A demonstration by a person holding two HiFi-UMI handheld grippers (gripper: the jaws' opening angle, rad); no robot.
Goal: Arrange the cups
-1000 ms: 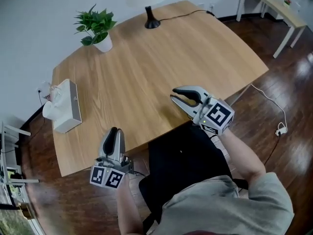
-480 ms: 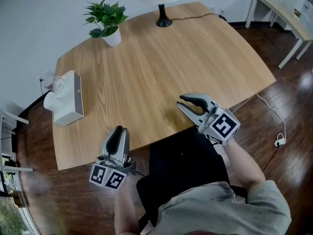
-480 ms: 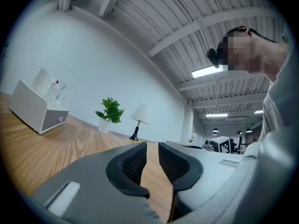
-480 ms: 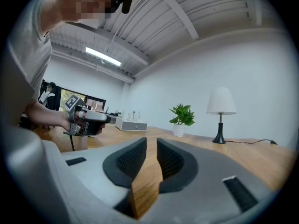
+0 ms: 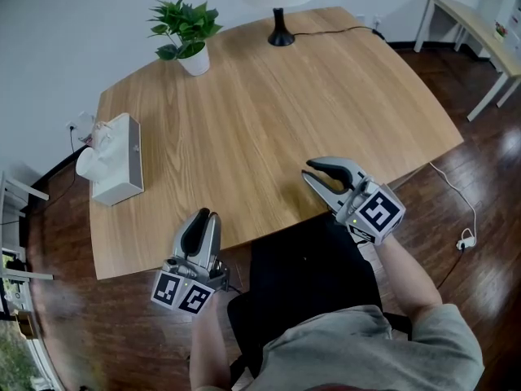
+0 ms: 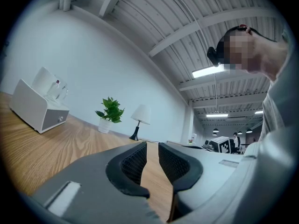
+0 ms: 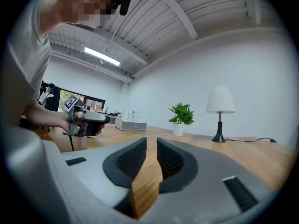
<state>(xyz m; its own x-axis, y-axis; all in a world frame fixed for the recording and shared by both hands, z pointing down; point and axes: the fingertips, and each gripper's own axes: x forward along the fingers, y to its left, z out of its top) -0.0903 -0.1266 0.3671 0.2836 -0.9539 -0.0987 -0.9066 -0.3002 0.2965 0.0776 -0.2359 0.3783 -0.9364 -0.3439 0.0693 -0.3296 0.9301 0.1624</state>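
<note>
Both grippers were almost closed and held nothing. The left gripper [image 5: 201, 222] hovered at the near edge of the table [image 5: 269, 96], and the right gripper [image 5: 319, 172] just over it. No cup stood on the bare wood. What looked like cups [image 6: 56, 88] sat at the white box [image 5: 118, 169] by the left edge, well apart from both grippers. To do the step well, the person should probably open the left jaws wide first, come level from the side, and close gently, since light cups may tip.
</note>
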